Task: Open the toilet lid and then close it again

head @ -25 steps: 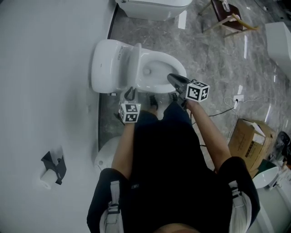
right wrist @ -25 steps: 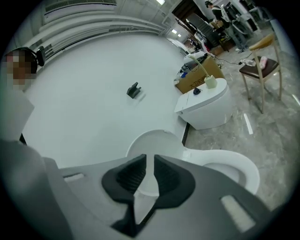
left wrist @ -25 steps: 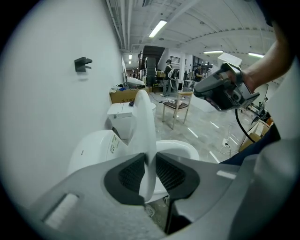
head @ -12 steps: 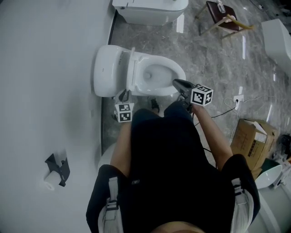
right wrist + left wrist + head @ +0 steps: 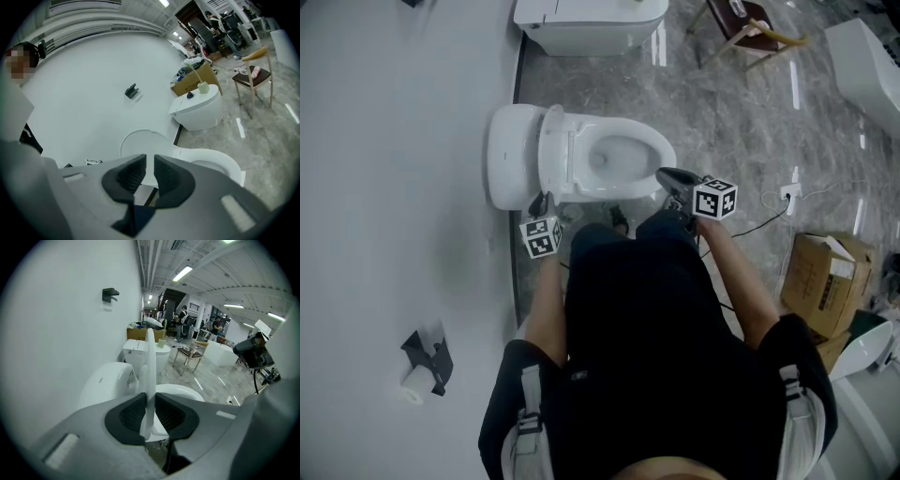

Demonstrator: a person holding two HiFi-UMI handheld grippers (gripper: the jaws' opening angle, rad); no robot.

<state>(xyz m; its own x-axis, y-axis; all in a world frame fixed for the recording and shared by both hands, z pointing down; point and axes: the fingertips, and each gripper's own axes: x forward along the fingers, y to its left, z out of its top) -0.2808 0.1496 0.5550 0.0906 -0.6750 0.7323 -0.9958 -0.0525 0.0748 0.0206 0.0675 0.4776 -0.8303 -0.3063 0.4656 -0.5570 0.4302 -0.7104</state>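
A: Toilet lid (image 5: 149,362), where's it at?
B: Raised, approx upright, edge-on btwn the jaws of the L gripper (image 5: 149,399). Both pads pinch its rim.
A: OK. Surroundings, big stuff 1st.
B: White wall (image 5: 394,187) runs along that gripper's left side. Grey marble floor (image 5: 741,122) spreads out to its right. Toilet tank (image 5: 508,155) sits just left of the jaws and the bowl (image 5: 661,155) just right, w/ the lid btwn the 2.
A: Anything beyond?
B: 2nd toilet (image 5: 591,23) straight ahead of the L gripper, well apart. Chair (image 5: 745,23) ahead and to the right, also well apart.
A: R gripper (image 5: 150,159)?
B: Near the bowl's front end. Jaws nearly together, thin gap, nothing in it. Lid's ahead of it and apart. Cardboard box (image 5: 820,281) on the floor, off to its right and behind.
A: Small bits?
B: Paper-roll holder (image 5: 427,361) on the wall, behind the L gripper. White socket block (image 5: 787,195) w/ cable on the floor, right of the R gripper.
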